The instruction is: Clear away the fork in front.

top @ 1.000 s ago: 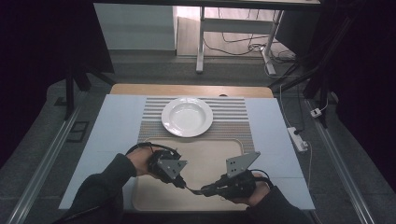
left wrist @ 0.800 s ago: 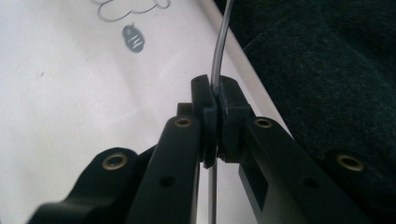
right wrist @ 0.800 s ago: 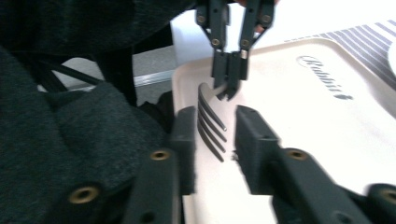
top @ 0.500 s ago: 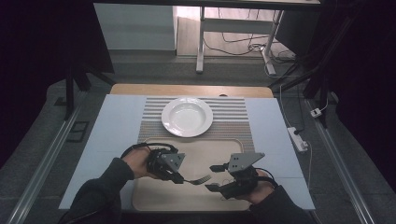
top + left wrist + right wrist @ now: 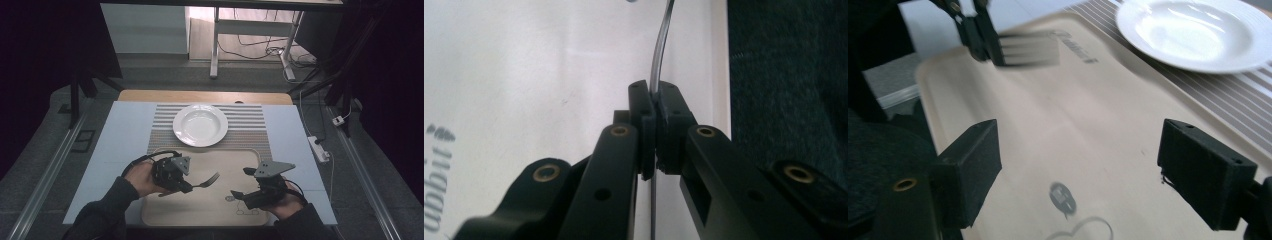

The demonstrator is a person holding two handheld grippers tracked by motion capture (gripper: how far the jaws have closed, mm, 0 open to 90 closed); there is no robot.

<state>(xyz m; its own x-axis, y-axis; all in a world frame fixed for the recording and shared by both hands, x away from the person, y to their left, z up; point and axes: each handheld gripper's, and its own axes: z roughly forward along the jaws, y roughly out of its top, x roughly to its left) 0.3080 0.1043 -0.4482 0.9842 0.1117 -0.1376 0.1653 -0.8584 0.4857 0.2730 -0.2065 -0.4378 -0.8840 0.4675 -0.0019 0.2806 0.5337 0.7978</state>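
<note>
Over the beige tray, the left gripper pinches the fork by its handle; the right gripper has just been opening, jaws spread, nothing between. The grip wants steadiness toward the plate.

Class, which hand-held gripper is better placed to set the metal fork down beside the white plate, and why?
Left. The left hand-held gripper is shut on the silver metal fork, tines pointing toward the round white ceramic plate. The right hand-held gripper has just been opening, with nothing between its jaws.
</note>
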